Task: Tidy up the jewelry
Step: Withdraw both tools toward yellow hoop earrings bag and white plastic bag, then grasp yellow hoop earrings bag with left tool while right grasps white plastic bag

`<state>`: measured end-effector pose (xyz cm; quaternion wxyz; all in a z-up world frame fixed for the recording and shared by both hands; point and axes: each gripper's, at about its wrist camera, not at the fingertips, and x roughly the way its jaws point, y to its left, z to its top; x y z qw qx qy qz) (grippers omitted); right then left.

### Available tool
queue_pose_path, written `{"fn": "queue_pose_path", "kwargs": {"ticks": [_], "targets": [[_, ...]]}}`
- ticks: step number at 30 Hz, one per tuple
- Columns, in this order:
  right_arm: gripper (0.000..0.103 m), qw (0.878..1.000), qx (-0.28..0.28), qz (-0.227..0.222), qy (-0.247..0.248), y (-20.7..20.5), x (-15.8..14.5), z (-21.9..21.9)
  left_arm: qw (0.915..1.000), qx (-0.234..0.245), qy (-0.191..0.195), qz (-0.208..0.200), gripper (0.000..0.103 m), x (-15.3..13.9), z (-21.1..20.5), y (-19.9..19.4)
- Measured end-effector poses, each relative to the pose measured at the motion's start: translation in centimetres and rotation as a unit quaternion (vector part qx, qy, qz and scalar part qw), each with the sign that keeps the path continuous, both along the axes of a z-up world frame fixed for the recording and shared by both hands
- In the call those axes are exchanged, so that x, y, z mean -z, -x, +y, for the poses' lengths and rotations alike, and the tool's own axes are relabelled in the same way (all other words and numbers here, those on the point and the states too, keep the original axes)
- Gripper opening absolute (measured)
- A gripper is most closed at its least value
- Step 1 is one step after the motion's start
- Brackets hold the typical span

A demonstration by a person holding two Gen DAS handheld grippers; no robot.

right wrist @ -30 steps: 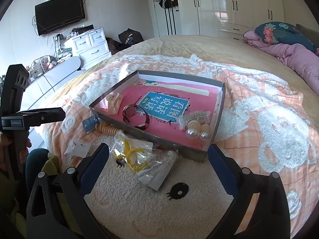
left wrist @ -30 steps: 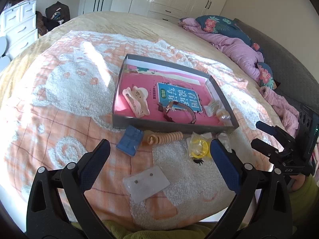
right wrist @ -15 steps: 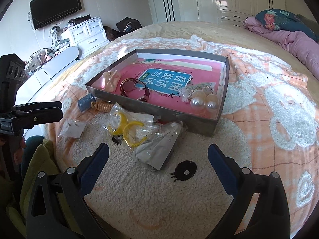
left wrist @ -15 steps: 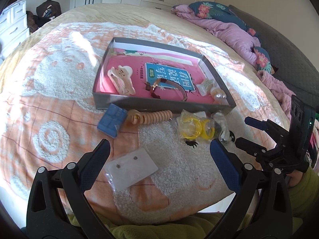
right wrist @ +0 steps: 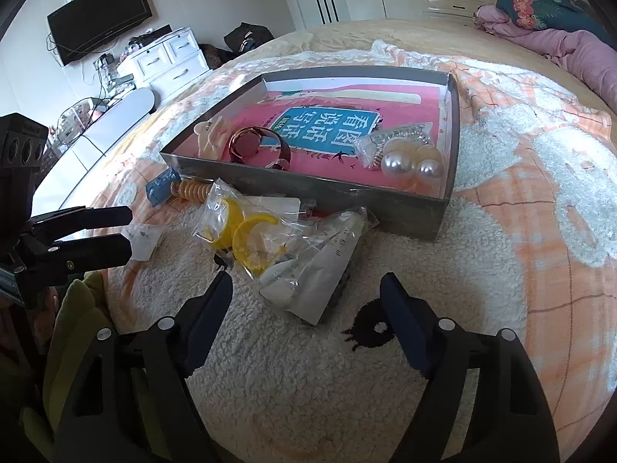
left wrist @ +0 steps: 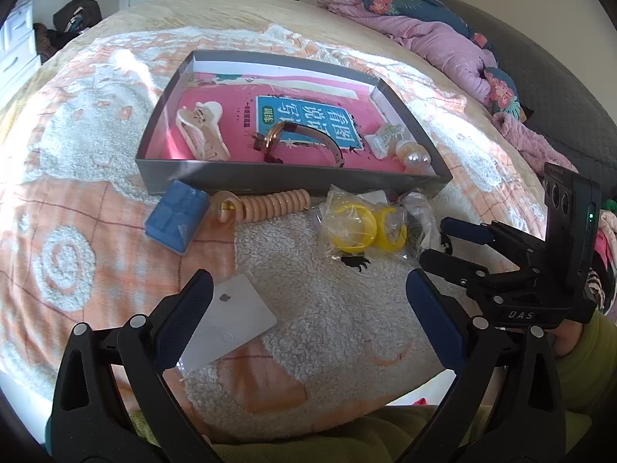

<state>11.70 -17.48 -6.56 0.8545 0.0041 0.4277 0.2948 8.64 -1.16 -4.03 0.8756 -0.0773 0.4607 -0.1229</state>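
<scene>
Left gripper [left wrist: 306,306] over the blanket [left wrist: 339,332], fingers wide apart, nothing held; card [left wrist: 227,324] under its left fingertip. Ahead, blue pouch [left wrist: 175,218], coil tie [left wrist: 266,204], yellow hoops [left wrist: 360,225] in a bag, all just outside the box [left wrist: 270,175]. Right gripper [right wrist: 306,301] likewise spread, empty, near the bag [right wrist: 308,266].

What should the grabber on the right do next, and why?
Probably move the right gripper a little forward and down over the clear bag and close on it. The gripper is open and empty, that bag lies just ahead of its fingertips on the blanket, outside the gray box, where other jewelry already sits.
</scene>
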Motion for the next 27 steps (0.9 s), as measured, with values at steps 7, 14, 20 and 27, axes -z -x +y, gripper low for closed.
{"fn": "queue_pose_path", "kwargs": {"ticks": [7,14,20,27], "targets": [[0.067,1.000,-0.006,0.007,-0.010,-0.7,0.6,0.7,0.9999,0.005,0.002,0.009,0.094,0.7,-0.6,-0.8],[0.049,1.000,-0.012,0.003,-0.026,-1.3,0.7,0.2,0.9998,0.008,0.006,0.017,0.094,1.2,-1.1,-1.9],[0.046,1.000,-0.004,-0.001,-0.025,-1.1,0.2,-1.4,0.9992,0.023,0.016,0.028,0.094,1.8,-2.5,-3.2],[0.046,1.000,0.017,0.000,-0.018,-0.7,0.3,-3.7,0.9984,0.039,0.019,0.037,0.094,2.8,-4.7,-4.3]]}}
